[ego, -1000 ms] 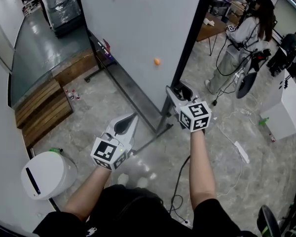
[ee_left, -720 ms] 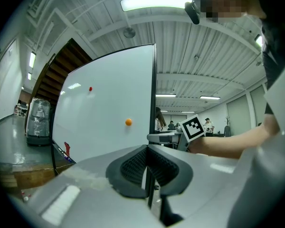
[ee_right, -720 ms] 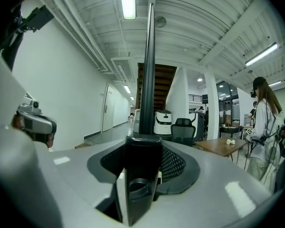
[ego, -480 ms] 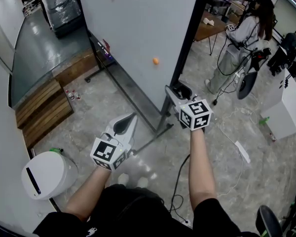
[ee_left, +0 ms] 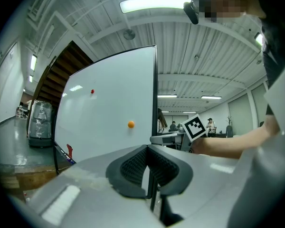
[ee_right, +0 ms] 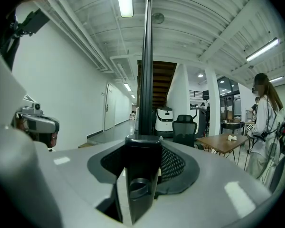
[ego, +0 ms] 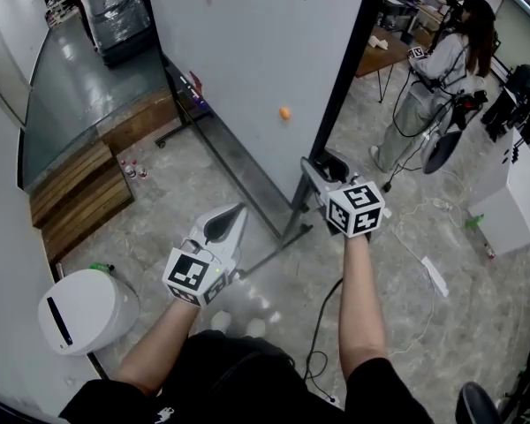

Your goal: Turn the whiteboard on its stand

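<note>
Whiteboard (ego: 256, 51) upright ahead, its black edge (ego: 337, 87) nearest. Bare floor (ego: 181, 193) on both sides; wooden steps (ego: 75, 193) well left, person (ego: 433, 87) well right. Right gripper (ego: 322, 162) clamped on that black edge. Left gripper (ego: 230, 223) apart from the board, fingers nearly together, nothing between.

Your whiteboard (ego: 256, 51) runs off the head view's top edge, hiding its upper rim. The bits (ego: 194, 94) on its tray (ego: 232, 159) are too small to name, and far-off people (ee_left: 210, 124) in the left gripper view are specks
</note>
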The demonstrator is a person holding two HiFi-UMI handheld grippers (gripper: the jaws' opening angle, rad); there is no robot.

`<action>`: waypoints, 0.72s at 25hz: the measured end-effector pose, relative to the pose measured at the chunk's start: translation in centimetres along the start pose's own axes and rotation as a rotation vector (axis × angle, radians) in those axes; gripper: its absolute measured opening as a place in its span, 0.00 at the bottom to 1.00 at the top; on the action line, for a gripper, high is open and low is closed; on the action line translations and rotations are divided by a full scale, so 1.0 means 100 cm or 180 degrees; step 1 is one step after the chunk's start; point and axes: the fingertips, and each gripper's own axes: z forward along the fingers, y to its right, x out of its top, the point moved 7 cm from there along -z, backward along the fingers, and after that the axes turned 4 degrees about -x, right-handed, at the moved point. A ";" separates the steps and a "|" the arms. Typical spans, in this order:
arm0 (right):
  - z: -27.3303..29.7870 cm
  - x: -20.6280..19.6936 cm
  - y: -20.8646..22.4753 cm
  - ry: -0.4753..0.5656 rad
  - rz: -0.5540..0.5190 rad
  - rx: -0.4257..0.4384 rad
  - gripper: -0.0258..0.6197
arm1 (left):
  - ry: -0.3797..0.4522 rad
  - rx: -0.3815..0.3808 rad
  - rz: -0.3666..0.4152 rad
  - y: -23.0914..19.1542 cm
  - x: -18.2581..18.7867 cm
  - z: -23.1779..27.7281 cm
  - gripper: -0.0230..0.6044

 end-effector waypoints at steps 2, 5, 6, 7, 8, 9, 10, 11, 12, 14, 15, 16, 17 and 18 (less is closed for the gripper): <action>0.001 0.001 0.000 -0.0018 -0.0009 0.0012 0.33 | 0.0008 0.0010 0.0005 -0.002 0.002 0.000 0.04; 0.004 0.006 -0.001 -0.0047 -0.0005 0.0016 0.33 | 0.0012 0.0009 0.0013 -0.007 0.008 0.000 0.04; 0.005 0.008 -0.002 -0.0058 -0.0005 0.0016 0.33 | 0.0010 0.0005 0.0019 -0.009 0.011 0.000 0.04; 0.007 0.009 -0.003 -0.0069 -0.0008 0.0018 0.33 | 0.0010 0.0005 0.0023 -0.012 0.012 -0.001 0.04; 0.007 0.009 -0.004 -0.0075 -0.0011 0.0021 0.33 | 0.0011 0.0009 0.0027 -0.013 0.013 -0.002 0.04; 0.006 0.008 -0.005 -0.0076 -0.0012 0.0024 0.33 | 0.0013 0.0015 0.0032 -0.013 0.012 -0.003 0.04; 0.003 0.007 -0.005 -0.0075 -0.0012 0.0025 0.33 | 0.0016 0.0020 0.0038 -0.011 0.010 -0.004 0.04; 0.000 0.005 -0.005 -0.0075 -0.0013 0.0025 0.33 | 0.0018 0.0021 0.0045 -0.009 0.009 -0.005 0.04; -0.003 0.003 -0.004 -0.0076 -0.0015 0.0026 0.33 | 0.0018 0.0022 0.0051 -0.007 0.008 -0.005 0.04; -0.008 0.002 -0.005 -0.0080 -0.0015 0.0029 0.33 | 0.0021 0.0023 0.0056 -0.004 0.007 -0.006 0.04; -0.009 0.001 -0.005 -0.0084 -0.0012 0.0028 0.33 | 0.0024 0.0017 0.0055 -0.005 0.007 -0.006 0.04; -0.010 0.002 -0.004 -0.0092 -0.0008 0.0030 0.33 | 0.0024 0.0007 0.0054 -0.006 0.008 -0.006 0.04; -0.009 0.003 -0.004 -0.0102 -0.0005 0.0039 0.33 | 0.0022 -0.0005 0.0053 -0.009 0.009 -0.005 0.04; -0.009 0.005 -0.005 -0.0114 -0.0007 0.0055 0.33 | 0.0018 -0.0017 0.0053 -0.013 0.011 -0.004 0.04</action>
